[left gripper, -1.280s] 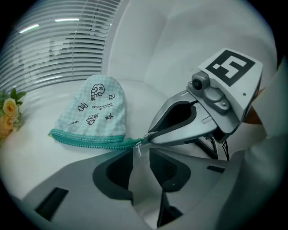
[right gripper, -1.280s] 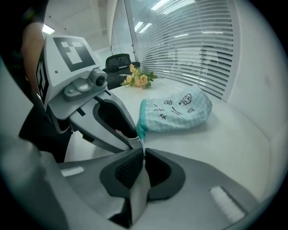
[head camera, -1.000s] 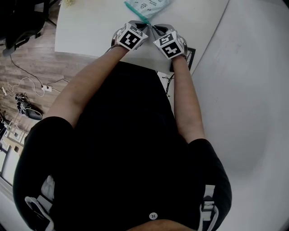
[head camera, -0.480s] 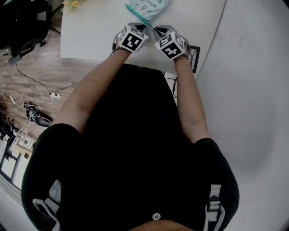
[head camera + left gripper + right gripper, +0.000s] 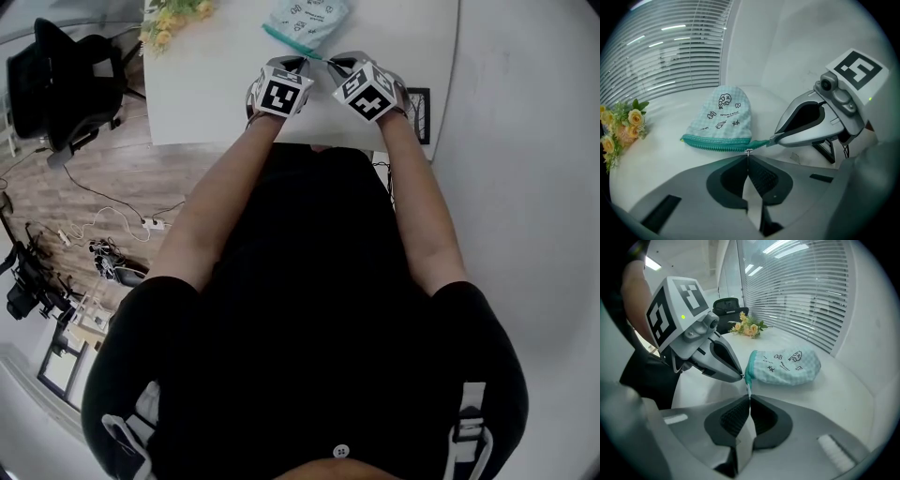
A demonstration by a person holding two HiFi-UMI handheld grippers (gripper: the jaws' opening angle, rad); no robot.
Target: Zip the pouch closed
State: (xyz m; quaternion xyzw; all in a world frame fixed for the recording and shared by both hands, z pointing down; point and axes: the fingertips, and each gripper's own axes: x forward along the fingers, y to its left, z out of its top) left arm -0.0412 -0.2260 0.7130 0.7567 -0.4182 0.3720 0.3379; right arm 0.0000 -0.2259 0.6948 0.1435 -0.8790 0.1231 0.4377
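Your left gripper [image 5: 748, 158] pinches the zipper pull [image 5: 748, 151], your right gripper [image 5: 749, 400] the tail [image 5: 748, 386] at the pouch's [image 5: 724, 115] corner; a jerk could slip either.

One white rectangular table [image 5: 216, 103] carries one mint-green checked fabric pouch [image 5: 305, 17] and one bunch of yellow and peach flowers [image 5: 173, 17]. Over the table are two grey marker-cubed grippers: left gripper [image 5: 302, 62] and right gripper [image 5: 330, 64]. Beside the table stands one black office chair [image 5: 66, 80].

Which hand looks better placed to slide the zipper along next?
Left. The left gripper is shut on the metal zipper pull, while the right gripper pinches the teal end tab of the pouch, so it probably just anchors.
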